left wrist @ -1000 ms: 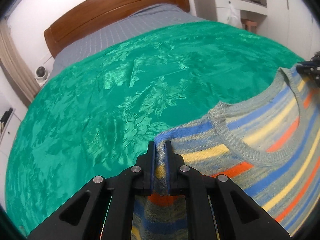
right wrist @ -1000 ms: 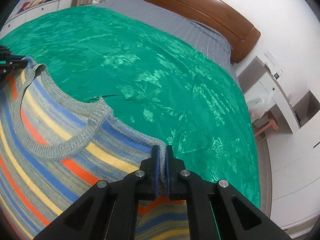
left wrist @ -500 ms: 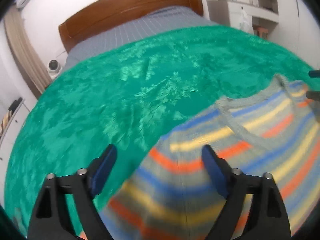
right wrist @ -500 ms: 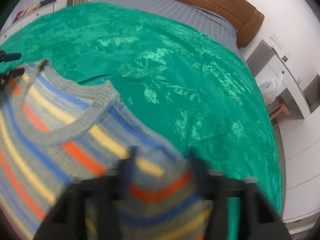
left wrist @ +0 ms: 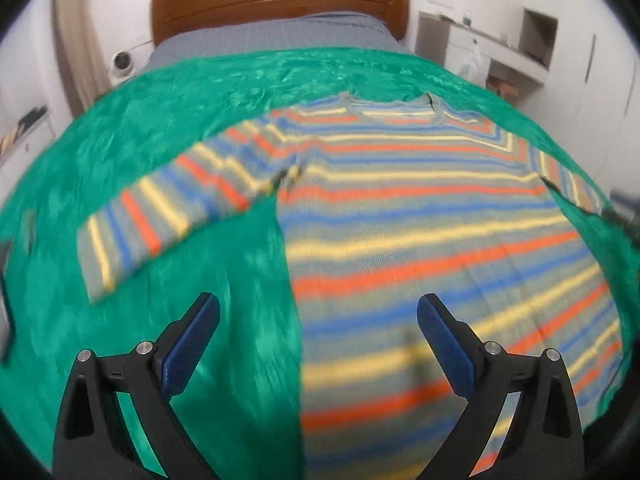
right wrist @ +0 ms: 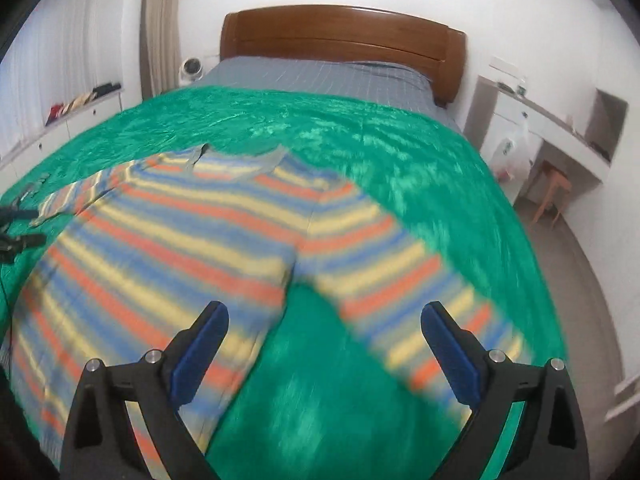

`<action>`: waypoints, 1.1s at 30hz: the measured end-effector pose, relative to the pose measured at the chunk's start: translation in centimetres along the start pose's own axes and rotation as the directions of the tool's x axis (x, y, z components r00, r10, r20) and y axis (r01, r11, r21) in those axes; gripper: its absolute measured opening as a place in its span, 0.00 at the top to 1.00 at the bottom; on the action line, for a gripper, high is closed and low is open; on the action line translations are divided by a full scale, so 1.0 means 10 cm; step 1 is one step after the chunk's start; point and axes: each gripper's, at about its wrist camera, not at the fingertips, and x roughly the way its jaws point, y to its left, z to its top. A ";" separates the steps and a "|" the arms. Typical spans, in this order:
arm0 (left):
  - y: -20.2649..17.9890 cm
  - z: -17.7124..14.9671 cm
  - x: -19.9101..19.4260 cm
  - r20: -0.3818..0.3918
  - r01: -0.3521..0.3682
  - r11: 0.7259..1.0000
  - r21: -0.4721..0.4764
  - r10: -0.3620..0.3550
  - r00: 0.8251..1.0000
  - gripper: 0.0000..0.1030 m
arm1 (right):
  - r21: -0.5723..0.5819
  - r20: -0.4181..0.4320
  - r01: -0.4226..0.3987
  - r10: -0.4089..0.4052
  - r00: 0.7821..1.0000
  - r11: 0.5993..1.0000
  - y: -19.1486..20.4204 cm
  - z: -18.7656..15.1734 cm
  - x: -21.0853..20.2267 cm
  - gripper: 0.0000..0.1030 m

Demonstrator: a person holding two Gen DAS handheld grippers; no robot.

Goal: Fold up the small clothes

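The striped sweater (left wrist: pixel 420 216) is lying spread flat on the green bedspread (left wrist: pixel 160 128), released from a second ago. Left gripper (left wrist: pixel 318 320) and right gripper (right wrist: pixel 324 326) fingers are still opening wide, gripping nothing. No writing is showing.

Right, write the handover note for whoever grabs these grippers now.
Left hand-held gripper: jaws opening, nothing gripped; it hangs over the sweater's left side seam.
Right hand-held gripper: jaws opening, nothing gripped; it hangs over the gap between body and right sleeve.
Sweater: flat on the green blanket, neckline toward the headboard, both sleeves angled outward.
Done: sweater is spread out and released.
Left: all folds, probably sleeves in first, then the body.
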 end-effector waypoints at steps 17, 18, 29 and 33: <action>0.63 -0.05 0.59 0.088 -0.011 0.973 -0.231 0.032 0.996 0.01 | 0.372 -0.001 -0.049 0.054 0.999 0.927 -0.52 -0.73 0.40 0.03; 0.62 -0.06 0.60 0.087 -0.019 0.974 -0.227 0.040 0.995 0.01 | 0.369 0.001 -0.048 0.051 0.999 0.928 -0.51 -0.74 0.40 0.03; 0.56 -0.10 0.62 0.086 -0.066 0.978 -0.197 0.085 0.993 0.00 | 0.382 0.018 -0.077 0.076 0.997 0.921 -0.53 -0.74 0.42 0.01; 0.57 -0.11 0.62 0.096 -0.057 0.978 -0.200 0.078 0.992 0.00 | 0.389 0.030 -0.084 0.079 0.996 0.917 -0.54 -0.74 0.40 0.01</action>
